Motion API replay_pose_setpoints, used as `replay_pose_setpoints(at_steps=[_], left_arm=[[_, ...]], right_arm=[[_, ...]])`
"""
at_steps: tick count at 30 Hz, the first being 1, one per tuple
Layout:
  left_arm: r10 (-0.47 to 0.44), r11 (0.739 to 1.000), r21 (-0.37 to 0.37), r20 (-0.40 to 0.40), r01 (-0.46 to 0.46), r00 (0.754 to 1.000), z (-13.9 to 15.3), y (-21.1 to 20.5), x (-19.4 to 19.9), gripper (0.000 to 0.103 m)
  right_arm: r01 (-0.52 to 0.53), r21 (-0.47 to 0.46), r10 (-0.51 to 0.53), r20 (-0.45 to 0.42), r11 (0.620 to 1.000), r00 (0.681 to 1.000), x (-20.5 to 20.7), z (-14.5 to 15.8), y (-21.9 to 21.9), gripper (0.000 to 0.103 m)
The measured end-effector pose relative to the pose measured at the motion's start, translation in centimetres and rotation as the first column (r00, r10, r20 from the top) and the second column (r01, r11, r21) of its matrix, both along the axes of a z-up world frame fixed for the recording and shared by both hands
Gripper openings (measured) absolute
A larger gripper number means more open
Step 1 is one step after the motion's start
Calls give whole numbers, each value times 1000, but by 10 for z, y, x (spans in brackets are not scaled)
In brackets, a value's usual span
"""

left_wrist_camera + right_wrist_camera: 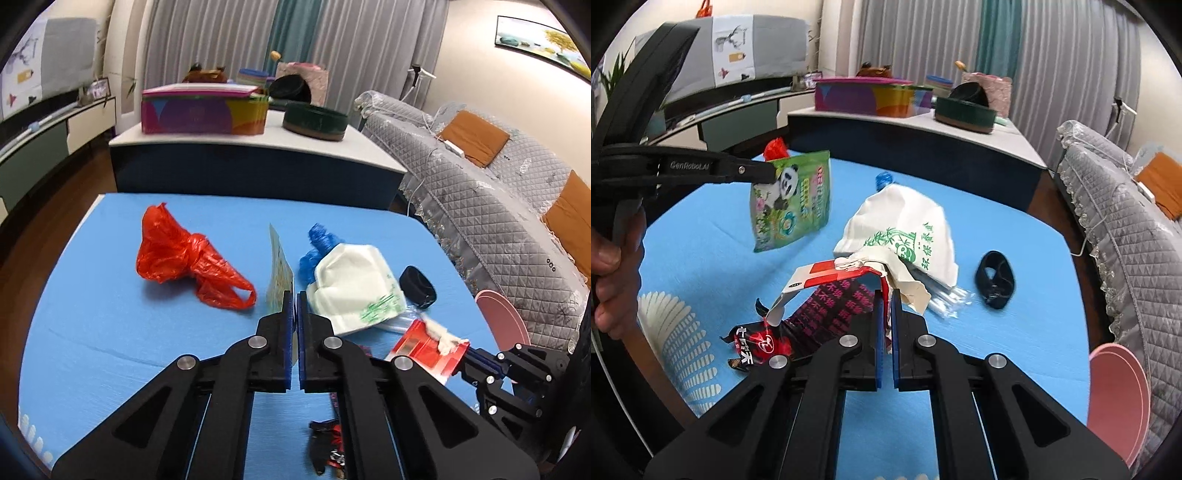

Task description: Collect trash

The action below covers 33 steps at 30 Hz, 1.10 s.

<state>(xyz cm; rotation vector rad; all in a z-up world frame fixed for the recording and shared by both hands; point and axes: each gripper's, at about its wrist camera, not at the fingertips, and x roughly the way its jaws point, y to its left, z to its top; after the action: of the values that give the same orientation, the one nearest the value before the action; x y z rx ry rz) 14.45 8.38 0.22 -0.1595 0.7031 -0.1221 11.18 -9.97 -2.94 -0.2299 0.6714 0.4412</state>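
My left gripper (296, 295) is shut on a green panda snack packet (280, 269), seen edge-on here. In the right wrist view the packet (792, 201) hangs in the air above the blue table (1015, 350). My right gripper (888, 293) is shut on a torn red-and-white carton (827, 275), raised over a black-and-red wrapper (812, 317). On the table lie a red plastic bag (184, 262), a crumpled blue bag (317, 247), a white bag with green print (905, 232), a black band (995, 278) and a clear plastic sleeve (947, 297).
A white slatted bin (676, 332) stands at the table's near left edge and a pink round object (1115, 398) at its right. A grey quilted sofa (498, 229) runs along the right. Behind the table is a low cabinet (251, 170) with boxes. A hand (613, 266) holds the left gripper.
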Motion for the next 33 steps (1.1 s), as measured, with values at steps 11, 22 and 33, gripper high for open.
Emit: replay_pose_setpoints(at_steps=[11,22,33], left_arm=[[-25,999,40,103,21,994,25,-25,-20,2],[-72,997,44,141,67,987,32,-56,-31,2],[-134,990,52,154,127,979,34,-86,-33,2]], right_arm=[[106,84,-108,25,991,994,-10,21,-44,4],[235,124,-240,30,964,970,-9,31,-88,4],[356,169,-364,20,919,931,-5,37,-128,4]])
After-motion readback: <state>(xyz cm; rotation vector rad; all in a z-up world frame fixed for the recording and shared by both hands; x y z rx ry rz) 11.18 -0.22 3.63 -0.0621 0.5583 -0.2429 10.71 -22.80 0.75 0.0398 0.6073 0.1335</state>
